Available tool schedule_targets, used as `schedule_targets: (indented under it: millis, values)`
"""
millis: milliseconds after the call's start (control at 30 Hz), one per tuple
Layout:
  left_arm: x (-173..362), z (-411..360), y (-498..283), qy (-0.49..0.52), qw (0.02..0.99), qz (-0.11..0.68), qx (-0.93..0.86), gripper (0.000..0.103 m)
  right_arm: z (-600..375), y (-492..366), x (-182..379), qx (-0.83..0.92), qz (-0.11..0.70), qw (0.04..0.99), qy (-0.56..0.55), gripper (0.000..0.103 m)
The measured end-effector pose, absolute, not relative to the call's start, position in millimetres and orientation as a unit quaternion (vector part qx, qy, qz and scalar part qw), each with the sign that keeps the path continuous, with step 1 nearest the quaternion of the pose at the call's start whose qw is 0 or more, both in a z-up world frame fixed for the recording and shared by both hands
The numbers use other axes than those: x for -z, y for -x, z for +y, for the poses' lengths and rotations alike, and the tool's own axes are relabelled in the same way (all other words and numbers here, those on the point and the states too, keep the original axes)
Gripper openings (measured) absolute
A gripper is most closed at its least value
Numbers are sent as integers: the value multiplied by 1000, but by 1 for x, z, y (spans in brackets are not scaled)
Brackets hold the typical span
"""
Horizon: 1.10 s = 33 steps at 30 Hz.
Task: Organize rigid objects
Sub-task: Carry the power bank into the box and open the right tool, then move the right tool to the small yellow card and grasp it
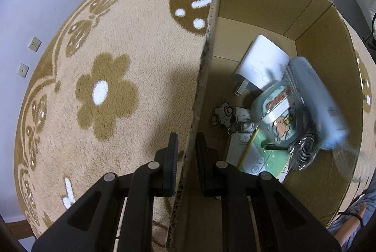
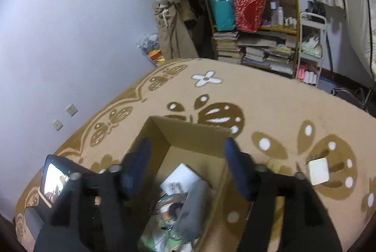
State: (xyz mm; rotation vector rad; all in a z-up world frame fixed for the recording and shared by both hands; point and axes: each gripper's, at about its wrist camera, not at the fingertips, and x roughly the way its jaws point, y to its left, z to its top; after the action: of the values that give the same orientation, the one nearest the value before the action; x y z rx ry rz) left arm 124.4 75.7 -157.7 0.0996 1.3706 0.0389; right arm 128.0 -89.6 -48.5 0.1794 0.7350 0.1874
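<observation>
An open cardboard box (image 1: 312, 23) stands on a beige flowered carpet (image 1: 117, 40). My left gripper (image 1: 186, 141) is shut on the box's left wall (image 1: 204, 63), one finger outside and one inside. Inside lie a white charger plug (image 1: 260, 66), a blurred light-blue oblong object (image 1: 319, 101), a clear packet with cartoon print (image 1: 277, 110), a cartoon sticker (image 1: 224, 113) and a coiled wire (image 1: 303, 153). My right gripper (image 2: 188, 165) is open and empty above the box (image 2: 188, 132), blurred by motion. The grey-blue object (image 2: 192, 207) shows below it.
A small white square object (image 2: 318, 170) lies on the carpet right of the box. The left gripper's body with its screen (image 2: 55, 181) is at the box's left. A cluttered shelf (image 2: 256, 23) and a white cart (image 2: 310, 49) stand beyond the carpet.
</observation>
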Motion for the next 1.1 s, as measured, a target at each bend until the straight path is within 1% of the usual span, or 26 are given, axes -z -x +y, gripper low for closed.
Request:
schedule_targets:
  millis: [33,67,100,233,467,733,767,800,867,933,1000,1100]
  values:
    - [158,76,-125,-45,773,633,-18,15,-93,-130,48,-84,358,926,-86,84]
    - [158,76,-125,-47,773,632,-19,15,-97,-132,48,-76,360,926,-85,92]
    - [158,76,-125,-47,773,632,-18,15,-100,-134,48,-70,363,926,-83,98]
    - [157,76,-125,-43,773,633,-18,15,-120,-144,58,-42,387,917,-88,98]
    - [157,77,-126,-43,772,634,-17,15,-165,-150,87,6,408,904,-131,98]
    - [157,78,-126,-44,772,633,-17,15,-184,-154,126,21,442,884,-151,98]
    - [158,78,-126,-45,772,633,-18,15,-184,-154,129,21,446,882,-153,97]
    - [158,77,-126,-46,773,633,-18,15,-184,-155,135,18,453,878,-153,91]
    - [158,77,-126,-48,773,633,-18,15,-181,-158,147,15,470,870,-151,83]
    - [158,77,-126,-46,772,633,-18,15,-179,-159,155,16,477,866,-149,80]
    - [158,78,-126,-44,772,633,-17,15,-178,-161,164,19,484,862,-151,66]
    - [158,77,-126,-47,772,633,-18,15,-180,-165,178,20,498,851,-165,61]
